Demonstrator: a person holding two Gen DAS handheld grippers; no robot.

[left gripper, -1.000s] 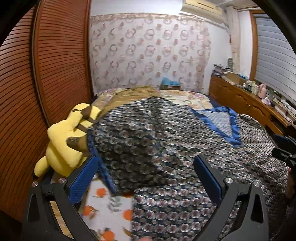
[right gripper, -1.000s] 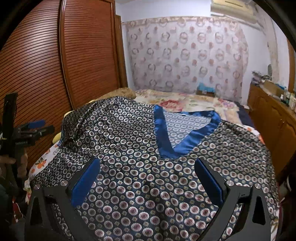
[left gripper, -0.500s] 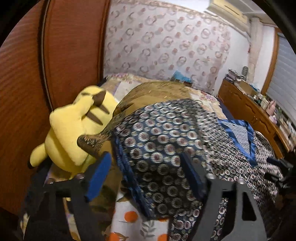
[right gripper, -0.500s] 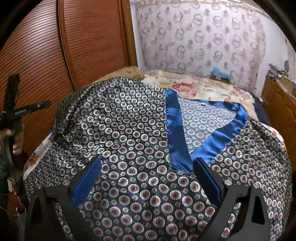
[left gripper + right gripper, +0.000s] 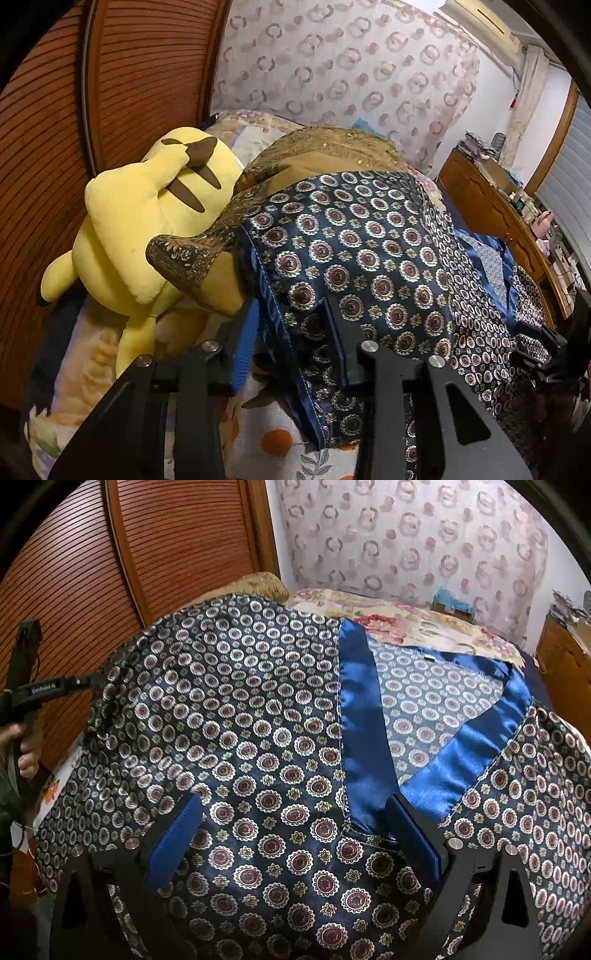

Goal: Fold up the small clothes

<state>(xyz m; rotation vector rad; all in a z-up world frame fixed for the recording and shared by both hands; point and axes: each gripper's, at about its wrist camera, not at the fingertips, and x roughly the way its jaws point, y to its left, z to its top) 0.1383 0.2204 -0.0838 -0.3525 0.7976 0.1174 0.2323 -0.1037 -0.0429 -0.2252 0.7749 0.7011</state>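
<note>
A dark blue satin garment (image 5: 258,738) with round medallion print and a bright blue V-neck band (image 5: 362,720) lies spread over the bed. My left gripper (image 5: 291,306) sits at the garment's left edge. Its jaws are closing, with the blue-hemmed edge (image 5: 273,314) bunched between them; the pads do not visibly pinch it. From the right wrist view, the left gripper (image 5: 48,690) shows at the far left in a hand. My right gripper (image 5: 295,805) hovers open just above the cloth, its right pad (image 5: 413,834) near the bottom of the V-neck.
A yellow plush toy (image 5: 147,221) and a brown patterned cushion (image 5: 325,151) lie beside the garment's left edge. Louvred wooden wardrobe doors (image 5: 166,554) stand close on the left. A cluttered wooden dresser (image 5: 491,199) runs along the right. A fruit-print sheet (image 5: 277,439) covers the bed.
The left gripper moved left and down to the garment's edge by the plush toy, and its jaws narrowed around the hem. The right gripper moved in nearer the V-neck, staying open.
</note>
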